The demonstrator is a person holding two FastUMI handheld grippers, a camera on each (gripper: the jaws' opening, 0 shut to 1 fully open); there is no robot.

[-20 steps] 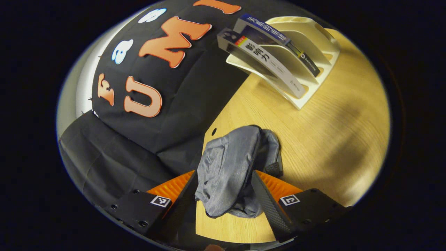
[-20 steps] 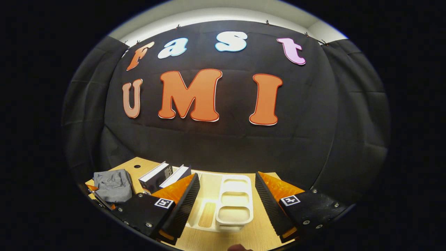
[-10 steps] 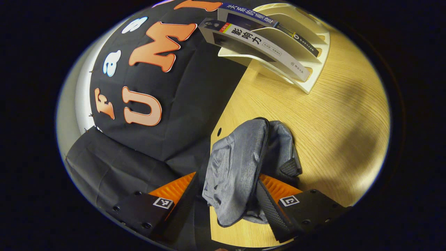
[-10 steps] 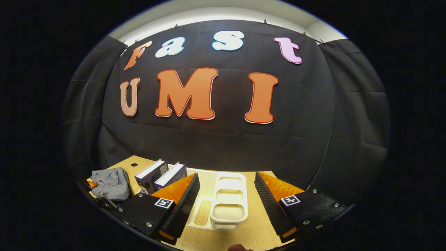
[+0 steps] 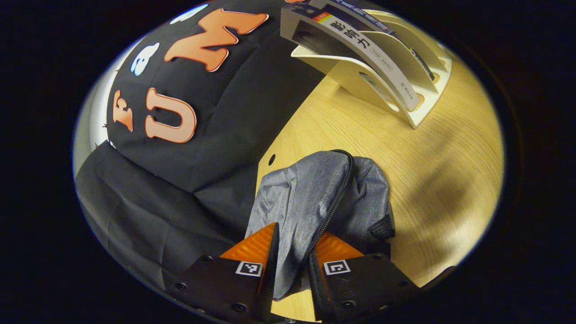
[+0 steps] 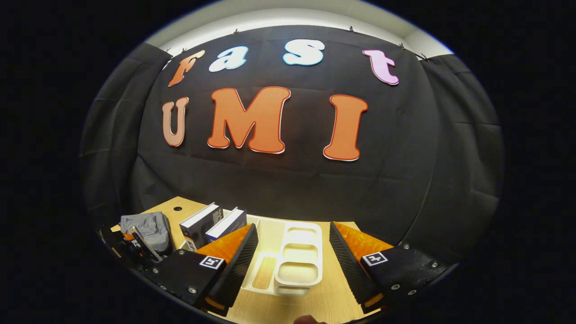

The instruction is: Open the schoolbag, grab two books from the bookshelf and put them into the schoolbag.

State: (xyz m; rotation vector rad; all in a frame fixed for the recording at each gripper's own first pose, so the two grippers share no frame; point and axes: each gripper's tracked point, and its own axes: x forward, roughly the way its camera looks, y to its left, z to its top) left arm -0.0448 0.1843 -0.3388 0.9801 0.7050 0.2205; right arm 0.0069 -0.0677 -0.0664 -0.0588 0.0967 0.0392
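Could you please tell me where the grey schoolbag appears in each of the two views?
Left gripper view: the schoolbag lies low in the centre, between the left tool's fingers.
Right gripper view: the schoolbag sits small at lower left.
Shared landmark: the white bookshelf holding two books.

1. The left gripper view rides low and tilted on the left hand-held gripper [image 5: 292, 263], very near the grey schoolbag [image 5: 310, 202], and looks across the desk [image 5: 405, 148] toward the white bookshelf [image 5: 418, 112].
2. The right gripper view sits level on the right hand-held gripper [image 6: 293, 258], facing the booth wall, with the bookshelf [image 6: 297, 265] just ahead.
3. Both views share the schoolbag [image 6: 146, 227], the books [image 6: 211, 220], the bookshelf and the desk.
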